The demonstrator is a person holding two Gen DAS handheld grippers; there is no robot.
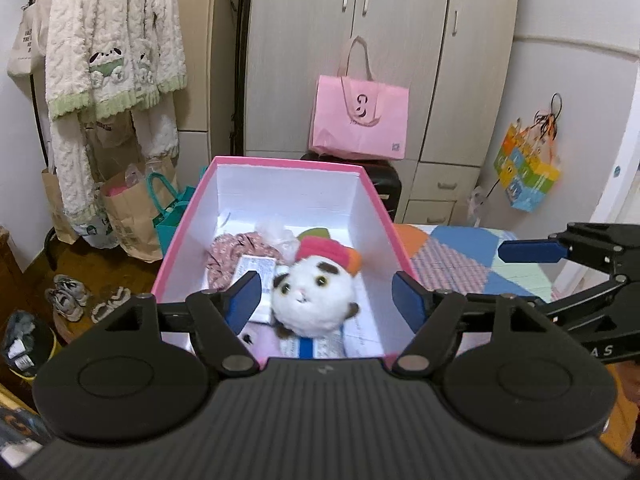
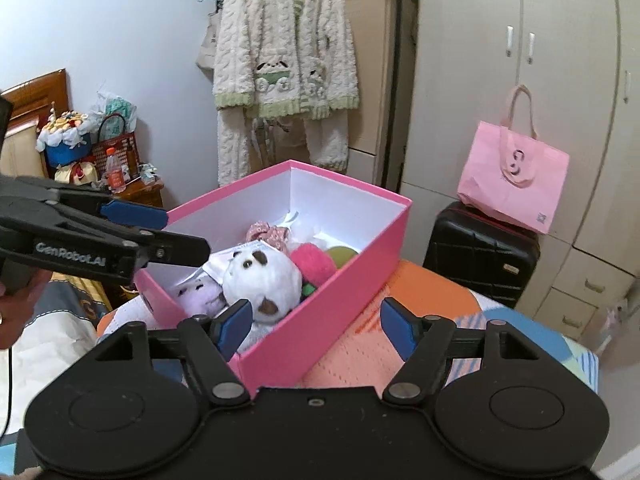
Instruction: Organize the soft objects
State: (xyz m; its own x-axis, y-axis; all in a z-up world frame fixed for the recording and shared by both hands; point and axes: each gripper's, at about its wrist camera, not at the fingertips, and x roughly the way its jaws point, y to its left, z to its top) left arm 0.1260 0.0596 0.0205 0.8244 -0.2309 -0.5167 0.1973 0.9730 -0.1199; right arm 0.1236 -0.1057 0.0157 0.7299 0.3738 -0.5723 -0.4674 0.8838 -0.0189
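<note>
Both my left gripper [image 1: 326, 296] and right gripper [image 2: 316, 326] hang released, fingers empty; I judge a careless nudge could tip the pink box [image 2: 320, 320] off the bed [image 2: 440, 304], spilling the white plush [image 1: 310, 300].

I see a fluffy white plush toy [image 1: 310, 300] in a smooth pink cardboard box [image 1: 384, 216]; my left gripper [image 1: 326, 298] looks matt black plastic.

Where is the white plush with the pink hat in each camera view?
Left wrist: white plush at centre, inside the pink box, between the open left tool's fingers.
Right wrist: white plush left of centre, in the pink box.
Shared landmark: pink tote bag.
</note>
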